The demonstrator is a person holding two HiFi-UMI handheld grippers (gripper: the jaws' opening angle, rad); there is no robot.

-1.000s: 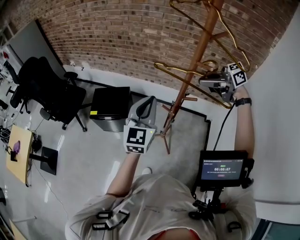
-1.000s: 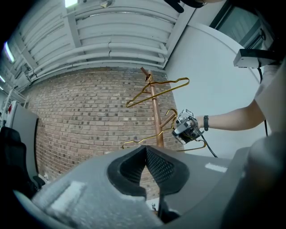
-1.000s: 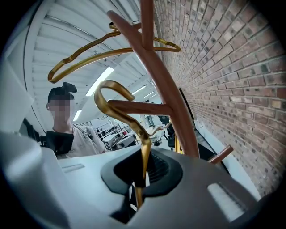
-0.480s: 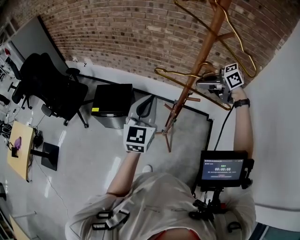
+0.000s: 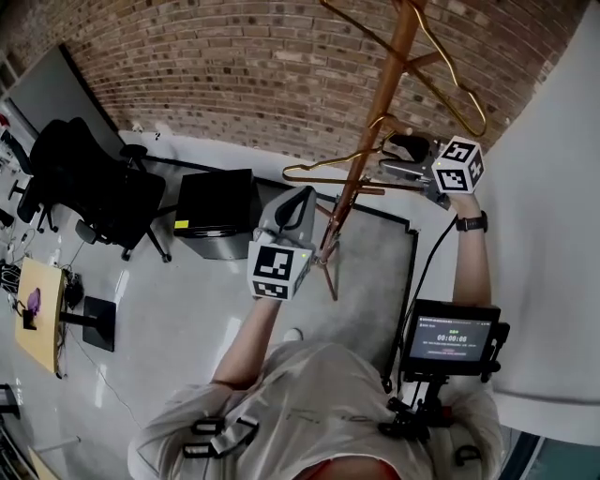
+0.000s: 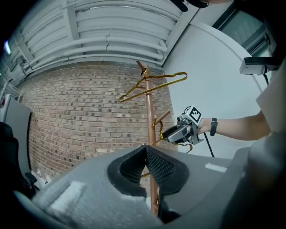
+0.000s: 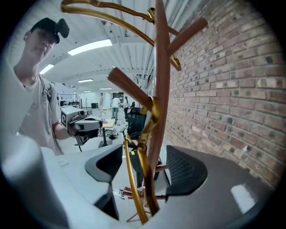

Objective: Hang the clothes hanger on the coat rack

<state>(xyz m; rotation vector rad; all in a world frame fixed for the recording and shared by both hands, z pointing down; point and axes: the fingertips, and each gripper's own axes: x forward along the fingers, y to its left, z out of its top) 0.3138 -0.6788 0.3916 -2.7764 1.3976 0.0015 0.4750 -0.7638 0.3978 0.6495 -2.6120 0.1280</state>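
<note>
Here, the right gripper [image 7: 144, 169] is held up against the coat rack [image 5: 375, 103], pointed slightly downward, with its 2 jaws set wide apart; they have just been opening. Between them the gold wire of the lower clothes hanger [image 5: 342, 176] is seen, but no pad is pressed against it, and a gap is left on each side. The hook of this hanger is laid over a slanted peg [image 7: 129, 91], close to where the peg joins the copper-coloured pole, and the body of the hanger is spread out roughly level to the left of the pole in the head view.

A second gold hanger [image 7: 98, 4] is hung higher up, near the top of the rack.

The left gripper [image 6: 145, 154] is held level and well apart from the rack, on the near side of it. Its jaws are closed together, with the textured pads [image 6: 161, 169] meeting at their tips, and nothing is gripped; the pole is merely seen behind them.

A brick wall [image 5: 234, 66] is found behind the rack. A black office chair [image 5: 94, 192] and a black cabinet [image 5: 220, 211] are placed on the floor to the left, and a small monitor [image 5: 452, 336] is carried at the person's chest.
</note>
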